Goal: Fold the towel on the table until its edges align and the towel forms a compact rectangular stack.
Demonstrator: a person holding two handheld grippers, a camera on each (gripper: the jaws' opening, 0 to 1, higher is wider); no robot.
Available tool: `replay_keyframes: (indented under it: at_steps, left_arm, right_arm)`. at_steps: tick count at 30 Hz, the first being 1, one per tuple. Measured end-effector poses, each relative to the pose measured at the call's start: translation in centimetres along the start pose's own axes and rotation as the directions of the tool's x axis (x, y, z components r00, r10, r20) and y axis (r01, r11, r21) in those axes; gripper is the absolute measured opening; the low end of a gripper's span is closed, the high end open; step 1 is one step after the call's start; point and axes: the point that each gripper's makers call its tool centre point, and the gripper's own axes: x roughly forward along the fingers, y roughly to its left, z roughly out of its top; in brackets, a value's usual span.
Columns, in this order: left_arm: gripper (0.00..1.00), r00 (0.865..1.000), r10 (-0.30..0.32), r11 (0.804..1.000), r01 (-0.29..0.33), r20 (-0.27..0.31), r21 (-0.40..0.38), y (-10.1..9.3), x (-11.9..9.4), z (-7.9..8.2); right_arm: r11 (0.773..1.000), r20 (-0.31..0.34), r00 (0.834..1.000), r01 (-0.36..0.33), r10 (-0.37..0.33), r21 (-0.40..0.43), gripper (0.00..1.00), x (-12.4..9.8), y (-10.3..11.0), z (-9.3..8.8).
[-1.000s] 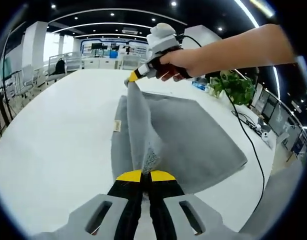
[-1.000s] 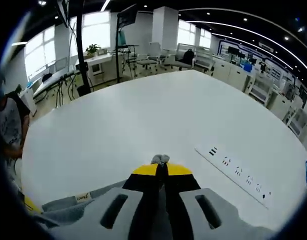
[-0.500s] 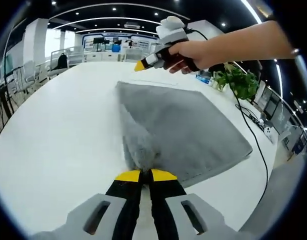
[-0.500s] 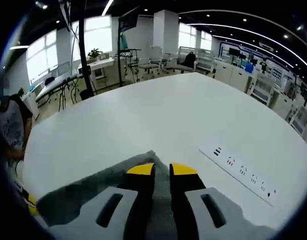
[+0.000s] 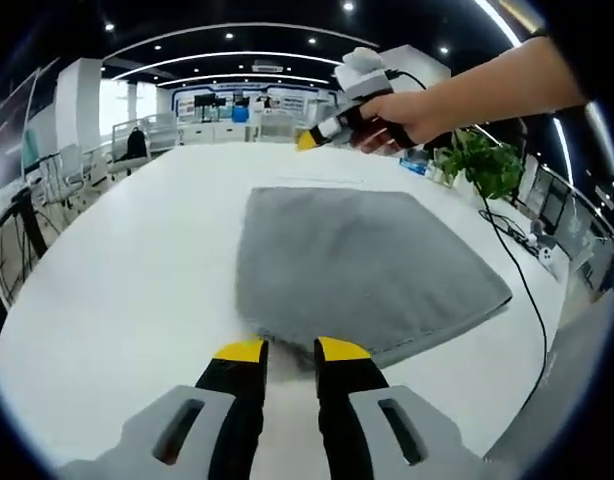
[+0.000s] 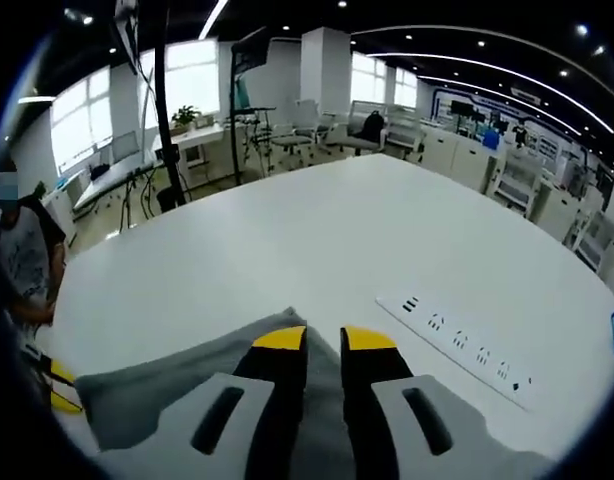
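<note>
The white desk (image 5: 117, 270) spreads across most of the left gripper view, and on it, centre to right of the frame, the grey towel (image 5: 367, 265) lies flat as a folded rectangle, its near edge just above the left gripper (image 5: 289, 350), whose yellow-tipped jaws stand apart with nothing between them. In the upper right of that frame a hand holds the right gripper (image 5: 312, 139) above the towel's far edge; in the right gripper view the right gripper's own jaws are likewise apart, over grey cloth at the lower left of that frame. The towel looks soft, light and limp with a fuzzy nap, so it should sag and drape when lifted; corners or a doubled edge seem the best places to pinch. A white power strip (image 6: 457, 342) lies on the desk at the right of that frame, and a green plant (image 5: 480, 168) sits at the upper right of the left gripper view.
</note>
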Motion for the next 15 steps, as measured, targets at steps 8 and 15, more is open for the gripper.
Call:
replay_keyframes:
  at_steps: [8, 15]
  left_arm:
    - [0.21, 0.995, 0.068, 0.995, -0.073, 0.078, 0.066, 1.1, -1.1, 2.0]
    - [0.2, 1.0, -0.015, 0.99, 0.014, 0.008, 0.141, -0.8, 0.6, 1.1]
  right_arm:
    - [1.0, 0.014, 1.0, 0.017, -0.017, 0.004, 0.14, -2.7, -1.6, 0.2]
    - [0.999, 0.018, 0.999, 0.044, -0.044, 0.021, 0.15, -5.3, -3.9, -0.1]
